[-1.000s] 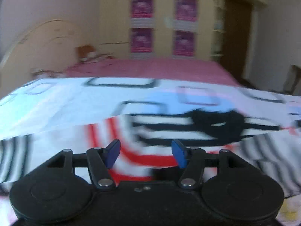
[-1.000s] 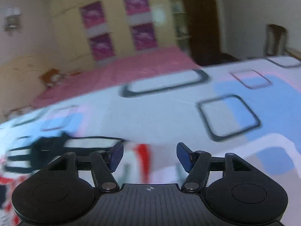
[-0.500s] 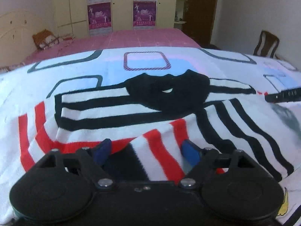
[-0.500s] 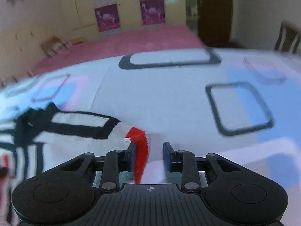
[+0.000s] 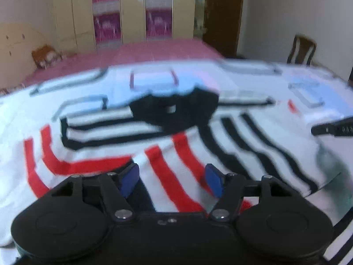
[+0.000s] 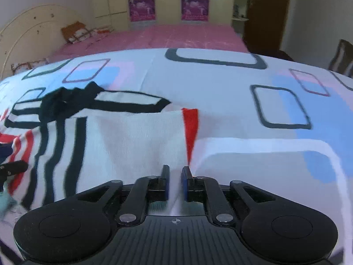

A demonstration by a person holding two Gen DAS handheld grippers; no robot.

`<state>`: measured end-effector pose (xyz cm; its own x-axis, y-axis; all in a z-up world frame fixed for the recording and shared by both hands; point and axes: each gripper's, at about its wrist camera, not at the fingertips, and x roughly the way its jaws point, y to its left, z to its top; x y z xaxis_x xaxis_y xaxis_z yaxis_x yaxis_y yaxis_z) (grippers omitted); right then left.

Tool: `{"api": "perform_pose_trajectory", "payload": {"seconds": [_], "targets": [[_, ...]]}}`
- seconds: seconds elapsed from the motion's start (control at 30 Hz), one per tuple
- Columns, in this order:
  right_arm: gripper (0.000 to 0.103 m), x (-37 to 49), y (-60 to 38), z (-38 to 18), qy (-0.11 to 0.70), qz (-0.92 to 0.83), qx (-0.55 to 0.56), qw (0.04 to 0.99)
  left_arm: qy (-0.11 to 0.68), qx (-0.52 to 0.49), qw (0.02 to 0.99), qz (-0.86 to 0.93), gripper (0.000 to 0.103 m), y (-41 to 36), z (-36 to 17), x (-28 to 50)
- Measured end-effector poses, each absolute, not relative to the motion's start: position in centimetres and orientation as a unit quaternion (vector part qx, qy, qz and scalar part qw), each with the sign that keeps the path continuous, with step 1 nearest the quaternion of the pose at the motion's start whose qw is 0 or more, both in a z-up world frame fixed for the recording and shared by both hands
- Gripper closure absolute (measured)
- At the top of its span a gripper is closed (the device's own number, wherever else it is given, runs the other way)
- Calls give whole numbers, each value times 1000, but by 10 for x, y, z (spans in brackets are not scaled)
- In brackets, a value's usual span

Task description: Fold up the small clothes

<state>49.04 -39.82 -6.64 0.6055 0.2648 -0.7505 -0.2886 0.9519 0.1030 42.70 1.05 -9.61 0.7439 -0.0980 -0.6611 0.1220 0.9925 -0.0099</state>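
The fingers of the right gripper (image 6: 175,182) have just been closing and now pinch the near hem of the striped sweater (image 6: 136,137), beside its red edge stripe. The fingers of the left gripper (image 5: 171,182) stand apart, having just narrowed, astride the red-striped hem without pressing it. The sweater lies flat on the patterned bedspread (image 6: 275,154), running away from both grippers toward its black collar (image 5: 174,110), so a fold would likely carry the hem forward.
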Motion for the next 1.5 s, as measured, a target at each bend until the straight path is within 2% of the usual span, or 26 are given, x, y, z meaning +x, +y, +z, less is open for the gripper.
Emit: {"api": "perform_pose_trajectory", "payload": {"seconds": [0.1,0.17,0.33,0.57,0.6,0.63,0.67,0.7,0.73,0.77,0.8,0.83,0.93,1.13,1.3,1.37,1.43,1.5], "targets": [[93,458,-396,-53,409,170,-17,896,363,18,930,-57,35,10,-98,416],[93,445,-388,-65,437,170,-22,883,396,21,917,-48,33,11,-113,416],[93,426,-373,-67,429,149,-40,890,371,8,928,-38,35,18,-109,409],[92,418,-359,-70,442,148,-42,884,383,-27,922,-45,29,46,-104,404],[83,417,-360,-65,440,141,-29,886,376,-35,926,-31,26,55,-100,400],[64,415,-359,-62,437,135,-18,889,368,-43,929,-17,17,64,-97,396],[22,412,-357,-59,429,134,-14,893,358,-53,932,1,12,78,-93,390],[19,408,-356,-55,414,139,-10,899,348,-62,935,20,8,94,-90,381],[19,405,-353,-52,411,140,-9,901,342,-71,936,44,9,114,-86,372],[26,402,-350,-49,411,138,-8,901,337,-82,936,63,10,133,-84,364],[37,400,-348,-48,408,141,0,902,330,-98,935,84,17,155,-82,353],[39,398,-346,-47,409,143,9,901,323,-122,932,110,29,182,-80,340],[46,395,-336,-48,411,147,29,899,306,-213,909,187,46,263,-82,297],[47,393,-302,-50,425,161,34,890,256,-361,848,291,51,379,-105,235],[47,389,-270,-41,417,171,19,892,191,-454,820,291,57,423,-125,237],[47,387,-263,-36,415,169,13,894,178,-471,814,290,66,433,-130,243],[47,385,-260,-32,413,165,10,896,178,-490,805,281,98,443,-136,252],[47,386,-262,-30,416,159,12,895,156,-524,791,275,98,448,-140,253]]}}
